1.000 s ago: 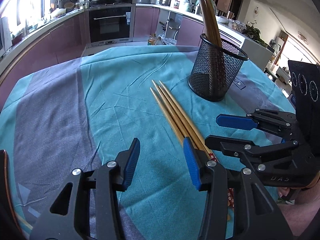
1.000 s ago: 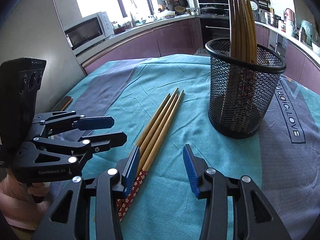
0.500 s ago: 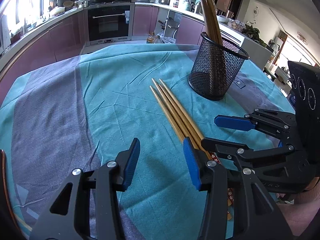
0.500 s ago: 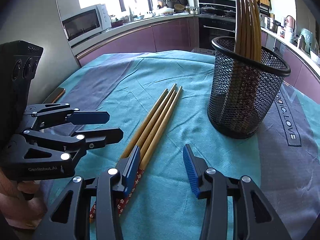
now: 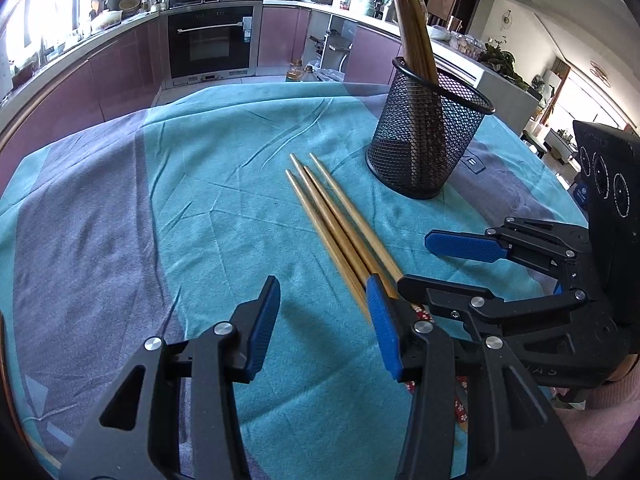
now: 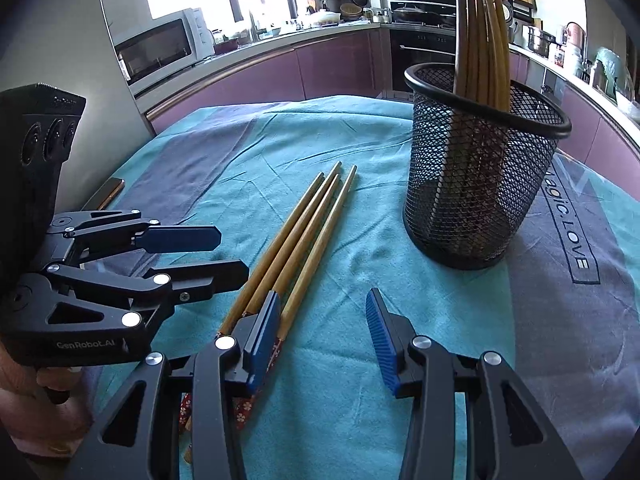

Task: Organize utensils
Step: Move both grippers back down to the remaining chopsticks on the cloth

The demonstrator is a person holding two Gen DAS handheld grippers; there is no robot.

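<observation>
Chopsticks (image 6: 298, 236), four in number, lie side by side near the middle of the table on a teal and grey cloth (image 5: 208, 200), tips pointing toward the far edge. One black mesh holder (image 6: 478, 184) stands just beside them and contains at least four further chopsticks, upright. The left gripper (image 5: 324, 328) and right gripper (image 6: 324, 340) both have jaws apart, holding nothing, positioned over the patterned handle ends at the near edge.

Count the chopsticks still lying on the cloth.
4, lying side by side as one bundle on the teal cloth, left of the mesh cup. Their patterned ends run under the open grippers, so more could be hidden.
</observation>
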